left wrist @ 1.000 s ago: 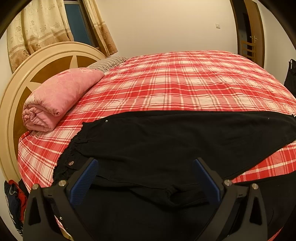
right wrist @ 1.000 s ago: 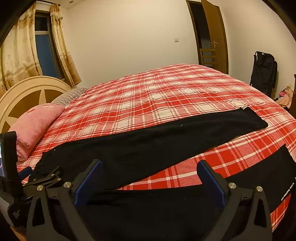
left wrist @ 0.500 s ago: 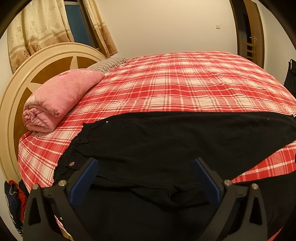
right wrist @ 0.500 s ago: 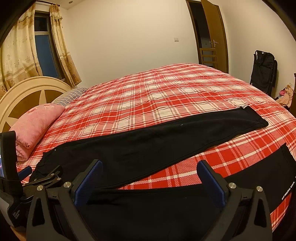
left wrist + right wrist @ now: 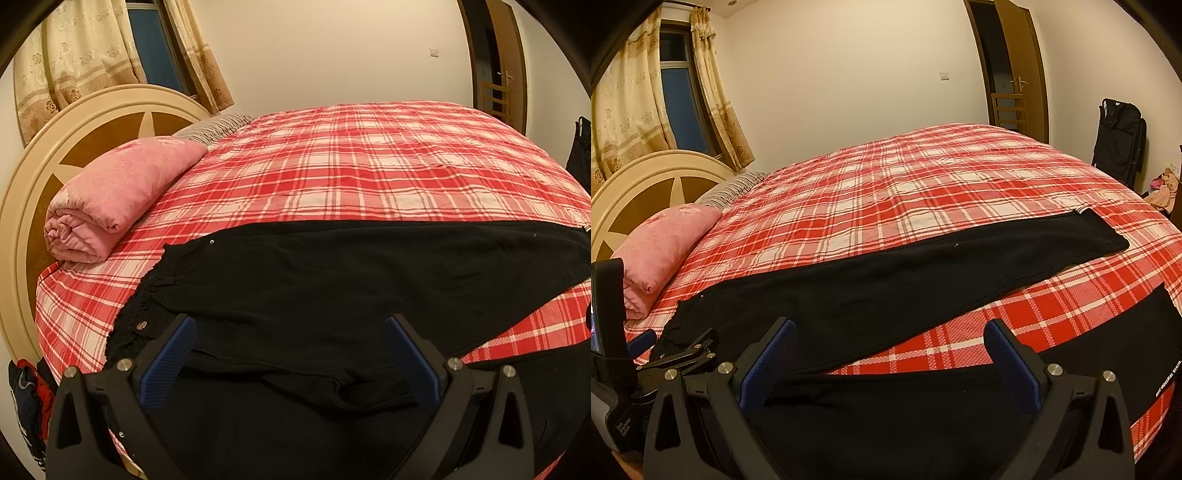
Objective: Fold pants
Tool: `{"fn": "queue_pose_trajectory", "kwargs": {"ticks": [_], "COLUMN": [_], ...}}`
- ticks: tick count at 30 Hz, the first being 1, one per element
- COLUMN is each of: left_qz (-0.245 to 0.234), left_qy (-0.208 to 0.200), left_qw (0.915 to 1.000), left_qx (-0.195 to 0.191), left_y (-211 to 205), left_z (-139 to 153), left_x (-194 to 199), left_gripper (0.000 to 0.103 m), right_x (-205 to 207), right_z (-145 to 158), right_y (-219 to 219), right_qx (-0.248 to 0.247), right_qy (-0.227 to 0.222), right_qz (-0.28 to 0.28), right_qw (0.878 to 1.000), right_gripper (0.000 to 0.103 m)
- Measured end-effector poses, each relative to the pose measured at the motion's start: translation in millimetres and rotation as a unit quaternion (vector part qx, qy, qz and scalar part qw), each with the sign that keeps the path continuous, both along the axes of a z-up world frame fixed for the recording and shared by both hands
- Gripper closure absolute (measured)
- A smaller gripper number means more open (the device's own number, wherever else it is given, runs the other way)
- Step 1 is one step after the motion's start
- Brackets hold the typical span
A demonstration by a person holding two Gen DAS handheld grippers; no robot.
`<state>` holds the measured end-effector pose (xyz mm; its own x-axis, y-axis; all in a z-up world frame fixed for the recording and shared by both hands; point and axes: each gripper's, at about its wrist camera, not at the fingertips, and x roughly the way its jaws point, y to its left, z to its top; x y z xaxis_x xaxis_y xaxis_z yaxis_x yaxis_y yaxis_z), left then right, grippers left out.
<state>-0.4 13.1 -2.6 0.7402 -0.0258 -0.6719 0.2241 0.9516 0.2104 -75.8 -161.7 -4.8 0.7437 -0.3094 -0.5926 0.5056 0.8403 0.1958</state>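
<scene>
Both grippers hang wide open, holding nothing. Leftmost, the left gripper (image 5: 290,354) hovers over the near edge of the bed, its blue fingertips (image 5: 173,350) spread above the waist end of the black pants (image 5: 332,288); its body also shows at the near left of the right wrist view. Just to its right, the right gripper (image 5: 890,354) is released above the near leg. The pants lie flat on the red plaid bedspread (image 5: 923,192), waistband at the left, legs spread apart and running right, the far leg ending near the right edge. At the far left, a rolled pink quilt (image 5: 110,199) rests against the headboard (image 5: 74,125).
</scene>
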Motion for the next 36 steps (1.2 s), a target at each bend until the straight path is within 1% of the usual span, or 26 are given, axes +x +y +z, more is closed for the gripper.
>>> {"fn": "queue_pose_trajectory", "kwargs": {"ticks": [14, 25, 32, 36], "left_qz": [0.001, 0.000, -0.003, -0.009], "left_qy": [0.001, 0.013, 0.031, 0.044], "left_qw": [1.0000, 0.9999, 0.9995, 0.9990], "left_qx": [0.000, 0.001, 0.003, 0.007], "left_y": [-1, -5, -7, -8], "left_z": [-1, -10, -22, -29], "left_x": [0, 9, 22, 33], "left_gripper": [0.000, 0.000, 0.000, 0.000], "right_x": [3, 12, 26, 47], "right_z": [-3, -12, -22, -29], "right_y": [-2, -7, -12, -19], "right_qx": [0.004, 0.007, 0.012, 0.016], "right_qy": [0.005, 0.019, 0.039, 0.057], "right_qz": [0.002, 0.005, 0.009, 0.034], "right_qw": [1.000, 1.000, 0.999, 0.998], "right_gripper": [0.001, 0.001, 0.001, 0.001]}}
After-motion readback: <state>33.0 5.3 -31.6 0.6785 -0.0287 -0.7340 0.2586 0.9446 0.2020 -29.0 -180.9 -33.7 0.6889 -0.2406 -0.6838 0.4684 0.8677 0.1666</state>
